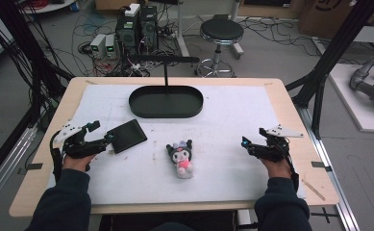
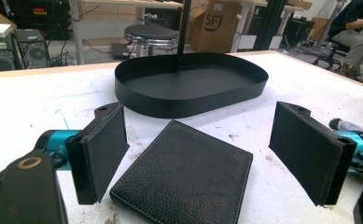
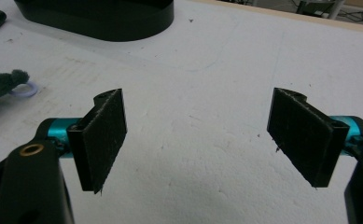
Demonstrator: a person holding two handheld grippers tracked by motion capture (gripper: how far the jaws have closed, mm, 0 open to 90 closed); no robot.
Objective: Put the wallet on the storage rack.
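Note:
A black leather wallet [image 1: 127,135] lies flat on the white mat, left of centre. My left gripper [image 1: 108,139] sits at its near-left edge, jaws open; in the left gripper view the wallet [image 2: 184,171] lies between and just ahead of the open pads [image 2: 101,150], untouched. A small plush toy [image 1: 181,157] with black ears and a pink front lies at the mat's centre. A black oval tray [image 1: 166,102] stands empty at the back [image 2: 188,88]. My right gripper [image 1: 244,143] rests open on the right of the mat, over bare mat [image 3: 202,140], with the plush's ear [image 3: 4,83] at its far left.
The white mat [image 1: 223,163] covers a wooden table [image 1: 297,144]. A thin black post [image 1: 165,72] rises behind the tray. Beyond the table stand a round stool [image 1: 220,32], computer boxes [image 1: 136,26] and cables on the floor. Black frame legs [image 1: 329,62] flank the table's right side.

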